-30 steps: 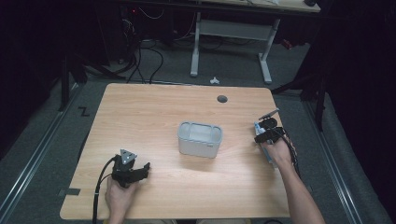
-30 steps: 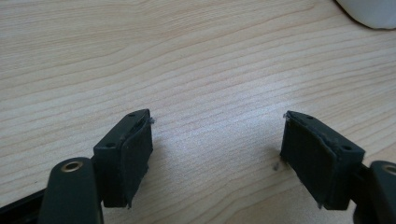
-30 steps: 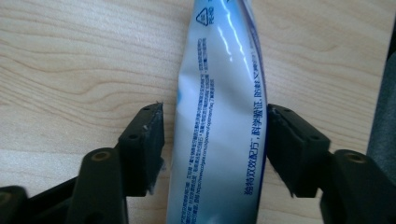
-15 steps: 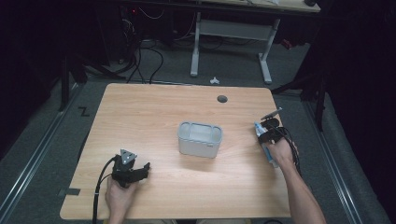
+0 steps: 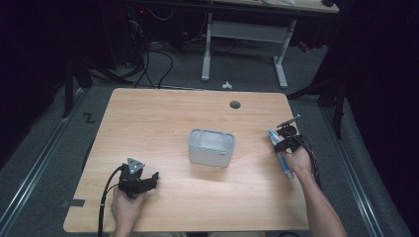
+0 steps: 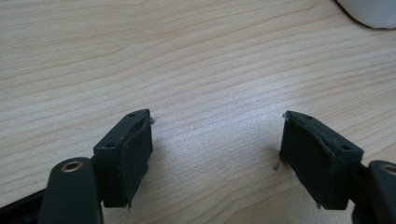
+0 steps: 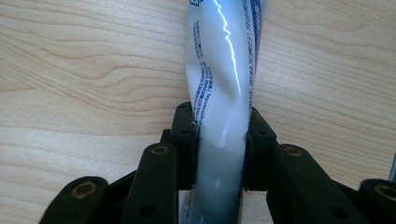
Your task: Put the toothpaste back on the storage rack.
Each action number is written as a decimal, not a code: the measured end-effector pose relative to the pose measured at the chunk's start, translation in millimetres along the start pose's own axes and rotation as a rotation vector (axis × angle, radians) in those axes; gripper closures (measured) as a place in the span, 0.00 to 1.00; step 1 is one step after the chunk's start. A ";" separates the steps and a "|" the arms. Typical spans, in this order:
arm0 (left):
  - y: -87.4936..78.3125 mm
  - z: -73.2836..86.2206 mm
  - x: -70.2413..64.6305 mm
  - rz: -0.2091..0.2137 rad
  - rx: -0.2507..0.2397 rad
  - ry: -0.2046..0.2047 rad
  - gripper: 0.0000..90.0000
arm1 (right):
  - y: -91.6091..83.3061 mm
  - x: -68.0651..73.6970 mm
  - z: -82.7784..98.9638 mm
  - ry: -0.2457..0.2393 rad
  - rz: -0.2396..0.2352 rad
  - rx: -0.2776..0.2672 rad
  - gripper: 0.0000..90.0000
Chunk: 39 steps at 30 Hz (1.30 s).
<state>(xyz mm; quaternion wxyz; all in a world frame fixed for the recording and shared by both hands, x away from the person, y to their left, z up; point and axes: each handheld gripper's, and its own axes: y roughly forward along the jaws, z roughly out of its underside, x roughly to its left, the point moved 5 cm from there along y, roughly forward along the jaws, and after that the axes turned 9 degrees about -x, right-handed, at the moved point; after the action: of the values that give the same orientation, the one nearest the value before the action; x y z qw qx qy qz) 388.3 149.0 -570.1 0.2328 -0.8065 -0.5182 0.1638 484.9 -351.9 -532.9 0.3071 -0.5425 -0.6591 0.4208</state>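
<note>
grey box point(image 5: 211, 147) lidded, contents hidden

Dark room; grey floor point(image 5: 375, 163); white-legged desk point(image 5: 247, 34) behind; cables point(image 5: 153, 64) trailing on floor.

1. We have just squeezed the jaws of our right gripper point(image 7: 219, 154) together; a second ago they stood wide apart.
2. Now the pads point(image 7: 187, 144) press both sides of the white tube point(image 7: 224, 93), which lies on the table point(image 7: 70, 70).
</note>
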 end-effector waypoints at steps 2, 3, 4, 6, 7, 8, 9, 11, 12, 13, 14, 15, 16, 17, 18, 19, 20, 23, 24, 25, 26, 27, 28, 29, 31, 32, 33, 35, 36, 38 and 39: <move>0.0 0.0 -0.1 0.000 0.000 0.000 0.29 | -2.5 1.5 0.3 -0.006 -0.015 -0.013 0.79; 0.0 0.0 -0.1 -0.001 0.000 0.001 0.29 | -3.6 2.7 0.2 -0.005 -0.026 -0.024 0.79; 0.0 0.0 -0.1 -0.002 0.001 0.002 0.29 | -5.7 4.0 0.1 -0.005 -0.034 -0.026 0.79; 0.0 0.0 -0.1 -0.002 0.001 0.002 0.29 | -9.5 6.4 -0.6 -0.006 -0.050 -0.045 0.79; 0.0 0.0 -0.1 -0.002 0.001 0.002 0.29 | -12.0 7.1 -1.0 -0.012 -0.056 -0.052 0.79; 0.1 0.0 -0.1 -0.002 0.001 0.003 0.29 | -14.1 8.8 -1.5 -0.007 -0.065 -0.063 0.79; 0.1 0.0 -0.1 -0.002 0.001 0.002 0.29 | -16.5 9.5 -1.8 -0.013 -0.072 -0.069 0.79; 0.1 0.0 -0.1 -0.002 0.001 0.002 0.29 | -21.1 11.7 -2.3 -0.011 -0.086 -0.081 0.79; 0.1 0.0 -0.1 -0.002 0.001 0.003 0.29 | -22.6 12.7 -2.7 -0.014 -0.094 -0.096 0.79; 0.0 0.0 -0.1 -0.002 0.001 0.003 0.29 | -25.0 13.3 -2.7 -0.017 -0.095 -0.095 0.79; 0.1 0.0 -0.1 -0.002 0.001 0.002 0.29 | -26.6 14.1 -2.9 -0.017 -0.099 -0.105 0.79; 0.1 0.0 -0.1 -0.002 0.001 0.002 0.29 | -28.3 14.7 -3.2 -0.020 -0.103 -0.111 0.79; 0.1 0.0 -0.1 -0.002 0.001 0.003 0.29 | -30.0 15.3 -3.3 -0.022 -0.108 -0.118 0.79; 0.1 0.0 -0.1 -0.002 0.001 0.003 0.29 | -31.4 15.9 -3.5 -0.021 -0.114 -0.125 0.79; 0.1 0.0 -0.2 -0.002 0.001 0.003 0.29 | -32.8 16.4 -3.6 -0.024 -0.117 -0.133 0.79; 0.1 0.0 -0.1 -0.002 0.001 0.003 0.29 | -34.7 17.1 -3.6 -0.024 -0.119 -0.133 0.79; 0.1 0.0 -0.1 -0.002 0.001 0.003 0.29 | -34.7 17.1 -3.6 -0.024 -0.119 -0.133 0.79; 0.1 0.0 -0.2 -0.002 0.001 0.004 0.29 | -40.4 19.2 -4.0 -0.032 -0.129 -0.158 0.79; 0.1 0.0 -0.2 -0.003 0.002 0.004 0.29 | -41.8 19.8 -4.0 -0.033 -0.132 -0.163 0.79; 0.1 0.0 -0.2 -0.002 0.002 0.004 0.29 | -43.1 20.6 -4.1 -0.033 -0.137 -0.169 0.79; 0.1 0.0 -0.2 -0.003 0.002 0.004 0.29 | -44.4 21.4 -4.2 -0.033 -0.139 -0.175 0.79; 0.1 0.0 -0.2 -0.003 0.002 0.004 0.29 | -45.9 22.0 -4.2 -0.039 -0.140 -0.178 0.79; 0.1 0.0 -0.2 -0.003 0.002 0.004 0.29 | -47.1 23.1 -4.5 -0.039 -0.143 -0.185 0.79; 0.1 0.0 -0.2 -0.003 0.002 0.004 0.29 | -48.2 23.8 -4.6 -0.042 -0.146 -0.192 0.79; 0.1 0.0 -0.2 -0.003 0.001 0.004 0.29 | -50.5 25.6 -4.9 -0.042 -0.153 -0.201 0.79; 0.1 0.0 -0.2 -0.003 0.002 0.004 0.29 | -50.5 25.6 -4.9 -0.042 -0.153 -0.201 0.79; 0.1 0.0 -0.2 -0.003 0.002 0.004 0.29 | -52.5 27.4 -5.3 -0.046 -0.157 -0.215 0.79; 0.1 0.0 -0.2 -0.003 0.002 0.004 0.29 | -53.4 28.2 -5.5 -0.048 -0.157 -0.220 0.79; 0.1 0.0 -0.2 -0.003 0.002 0.004 0.29 | -55.1 30.0 -5.8 -0.048 -0.165 -0.225 0.79; 0.1 0.0 -0.2 -0.003 0.002 0.004 0.29 | -56.5 31.3 -5.9 -0.055 -0.170 -0.234 0.79; 0.1 0.0 -0.2 -0.003 0.001 0.004 0.29 | -57.0 32.1 -6.0 -0.056 -0.172 -0.237 0.79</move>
<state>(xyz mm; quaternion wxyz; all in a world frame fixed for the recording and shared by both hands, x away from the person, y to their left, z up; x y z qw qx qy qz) 388.3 148.7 -570.2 0.2346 -0.8059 -0.5188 0.1622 456.9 -322.6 -481.3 0.2572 -0.5044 -0.7565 0.3273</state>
